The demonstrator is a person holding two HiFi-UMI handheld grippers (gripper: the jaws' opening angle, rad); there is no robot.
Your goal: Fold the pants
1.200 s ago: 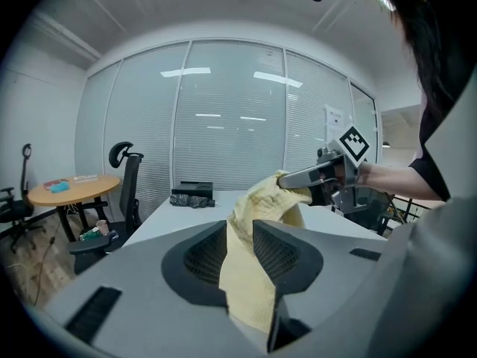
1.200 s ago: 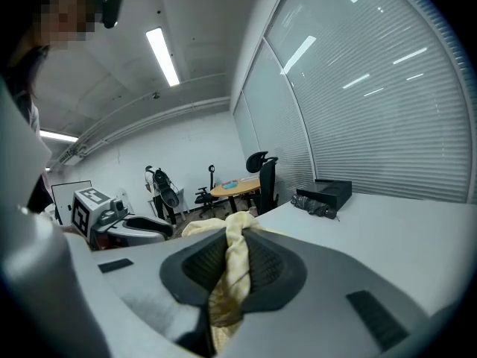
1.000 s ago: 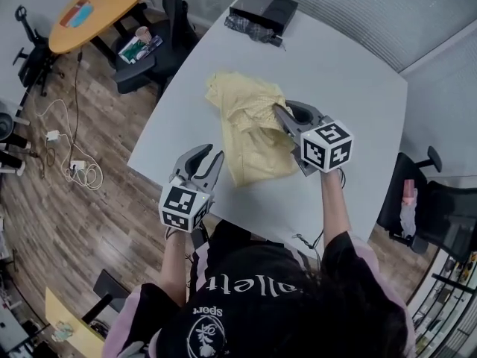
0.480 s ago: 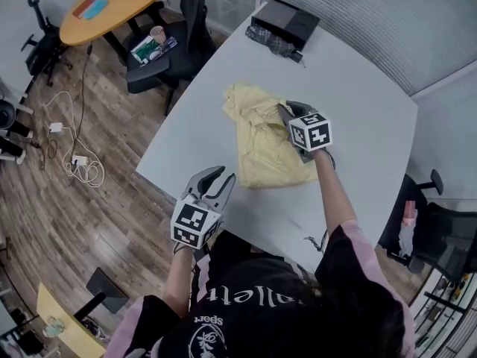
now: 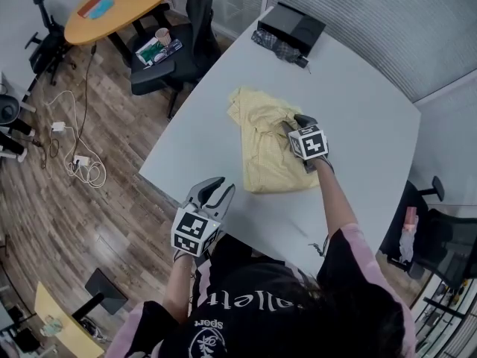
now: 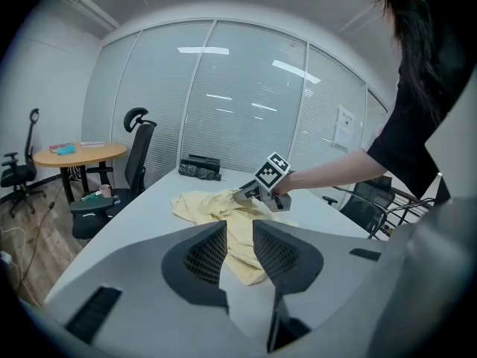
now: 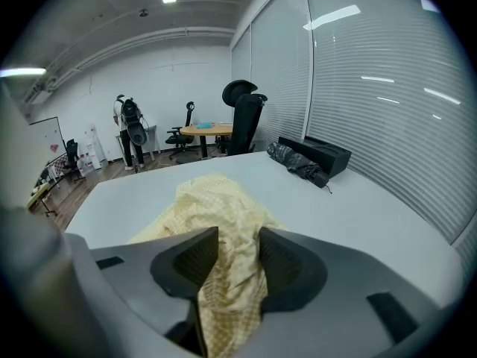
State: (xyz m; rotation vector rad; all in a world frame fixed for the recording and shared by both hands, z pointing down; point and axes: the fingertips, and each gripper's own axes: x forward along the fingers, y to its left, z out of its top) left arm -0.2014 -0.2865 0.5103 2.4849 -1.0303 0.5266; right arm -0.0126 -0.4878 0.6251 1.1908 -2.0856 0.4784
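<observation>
Pale yellow checked pants point(image 5: 262, 151) lie crumpled and partly folded in the middle of the grey table point(image 5: 365, 125). My right gripper point(image 5: 291, 127) is low on the pile's far right part. Its jaws are opening, and a ridge of the fabric point(image 7: 223, 200) still lies loosely between them. In the left gripper view the right gripper point(image 6: 250, 194) rests on the pants point(image 6: 212, 206). My left gripper point(image 5: 217, 190) hovers over the table's near edge, short of the cloth. It stands open by a narrow gap point(image 6: 239, 233) with nothing between its jaws.
A black box point(image 5: 291, 26) and a dark bundle point(image 5: 277, 45) sit at the table's far end. An office chair point(image 5: 175, 54) stands to the left by a round orange table point(image 5: 119, 2). Another chair point(image 5: 436, 233) is at the right.
My right gripper has sunk with the fabric onto the pile, and its jaws have parted. The left gripper dropped a little toward the near edge.
</observation>
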